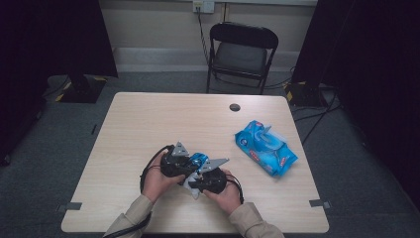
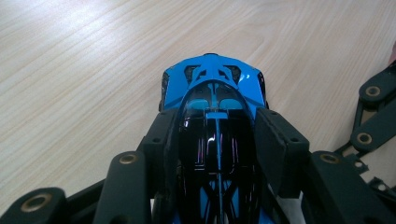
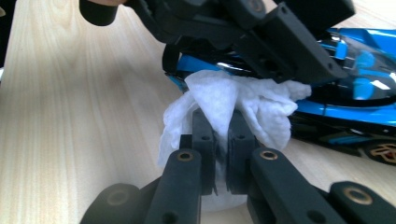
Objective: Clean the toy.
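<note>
Two grippers met over the near middle of the table (image 1: 148, 119), where the work in hand looked like wiping a blue toy car (image 1: 198, 159) with a white wipe (image 3: 233, 105). The left gripper (image 2: 219, 140) held the car, its jaws clamped on the two flanks of the dark cabin, so the car's long axis ran straight out along the jaws with the blue end pointing away over the wood. The right gripper (image 3: 222, 135) had its jaws pressed together on a bunched fold of the wipe, the loose cloth spilling up and outward past them. In the right gripper view the wipe lay against the car's side, just under the left gripper's jaws, and the car stretched crosswise to the right gripper's reach; whether the cloth pressed on the paint or only brushed it could not be told. The right hand (image 1: 225, 191) was thus the nearer one to the flank to be cleaned, and a stroke would likely need to run along the car's length, not across it. Well apart, toward the far right of the table, lay a blue wipe pack (image 1: 266, 147); whether more wipes were inside could not be seen.
</note>
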Action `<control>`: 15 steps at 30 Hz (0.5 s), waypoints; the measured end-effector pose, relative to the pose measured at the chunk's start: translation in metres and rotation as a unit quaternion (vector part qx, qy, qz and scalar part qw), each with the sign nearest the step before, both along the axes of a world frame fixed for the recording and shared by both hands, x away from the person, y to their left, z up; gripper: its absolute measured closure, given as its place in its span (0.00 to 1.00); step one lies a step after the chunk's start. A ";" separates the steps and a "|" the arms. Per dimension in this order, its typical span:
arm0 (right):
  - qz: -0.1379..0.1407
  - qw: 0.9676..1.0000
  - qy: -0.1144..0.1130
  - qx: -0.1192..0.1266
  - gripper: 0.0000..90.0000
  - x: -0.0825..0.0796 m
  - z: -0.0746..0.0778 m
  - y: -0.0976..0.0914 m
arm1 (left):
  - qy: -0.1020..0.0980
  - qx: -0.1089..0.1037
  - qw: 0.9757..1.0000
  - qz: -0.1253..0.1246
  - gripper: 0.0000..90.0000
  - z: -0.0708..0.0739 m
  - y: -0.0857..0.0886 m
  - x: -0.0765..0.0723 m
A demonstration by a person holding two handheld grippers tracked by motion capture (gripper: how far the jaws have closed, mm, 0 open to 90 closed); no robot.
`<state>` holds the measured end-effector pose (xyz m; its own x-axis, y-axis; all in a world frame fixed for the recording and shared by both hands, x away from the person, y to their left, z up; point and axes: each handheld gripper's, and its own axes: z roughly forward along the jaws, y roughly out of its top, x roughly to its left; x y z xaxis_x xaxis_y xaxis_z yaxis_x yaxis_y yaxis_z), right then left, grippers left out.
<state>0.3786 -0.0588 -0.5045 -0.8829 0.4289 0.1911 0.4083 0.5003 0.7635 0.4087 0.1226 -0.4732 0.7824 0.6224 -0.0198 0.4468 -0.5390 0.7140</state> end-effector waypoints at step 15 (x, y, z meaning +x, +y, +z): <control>0.033 0.999 0.003 0.005 0.94 -0.010 0.000 0.012 | -0.001 -0.002 1.000 0.002 0.57 0.000 0.000 -0.001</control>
<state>0.3690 -0.0465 -0.5048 -0.9083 0.3668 0.2013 0.3792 0.5183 0.7665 0.4080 0.1224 -0.4736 0.7803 0.6250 -0.0205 0.4472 -0.5348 0.7169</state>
